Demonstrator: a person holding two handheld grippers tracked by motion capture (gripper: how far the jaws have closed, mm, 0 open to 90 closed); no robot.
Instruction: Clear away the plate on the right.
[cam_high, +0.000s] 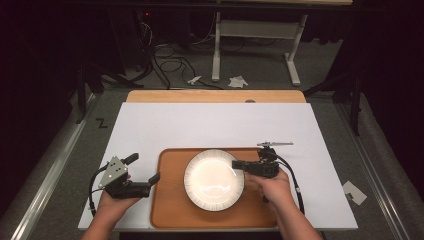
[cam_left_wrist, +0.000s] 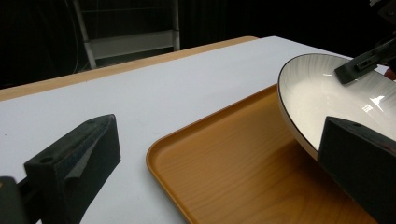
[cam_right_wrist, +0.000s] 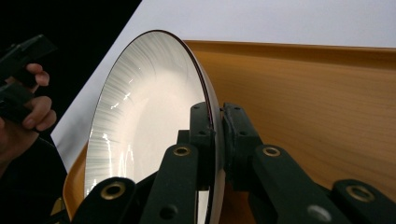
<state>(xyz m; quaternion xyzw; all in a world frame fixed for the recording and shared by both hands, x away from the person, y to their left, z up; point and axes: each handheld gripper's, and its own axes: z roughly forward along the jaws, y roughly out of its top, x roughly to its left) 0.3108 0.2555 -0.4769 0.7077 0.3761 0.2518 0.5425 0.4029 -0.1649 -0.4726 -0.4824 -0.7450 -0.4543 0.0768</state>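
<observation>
Broadly, a white sheet (cam_high: 215, 125) covers most of the table, with a strip of the wooden tabletop (cam_high: 215, 96) showing along its far edge. On the near part of the sheet lies an orange-brown wooden tray (cam_high: 170, 200) with rounded corners and a low raised rim. Within the tray is a round white plate (cam_high: 212, 180) with a dark edge and fine grey streaks running inward from that edge; in the high view it sits around the middle of the tray. The right gripper (cam_high: 239, 164) reaches in from the tray's right side, and its two black jaws are pressed onto the plate's rim, one against the inner face and one against the underside, as the right gripper view shows clearly (cam_right_wrist: 217, 140). From the left gripper view the plate (cam_left_wrist: 322, 93) appears tilted, its near edge raised above the tray floor (cam_left_wrist: 243, 158), with the right gripper's tip (cam_left_wrist: 357, 70) on its far rim. The left gripper (cam_high: 142, 170) is held over the sheet just beside the tray's left edge, its jaws spread wide with nothing between them; one jaw is over the sheet, the other near the tray's edge. Each gripper is held in a hand, and a black cable (cam_high: 295, 185) trails from the right one.
</observation>
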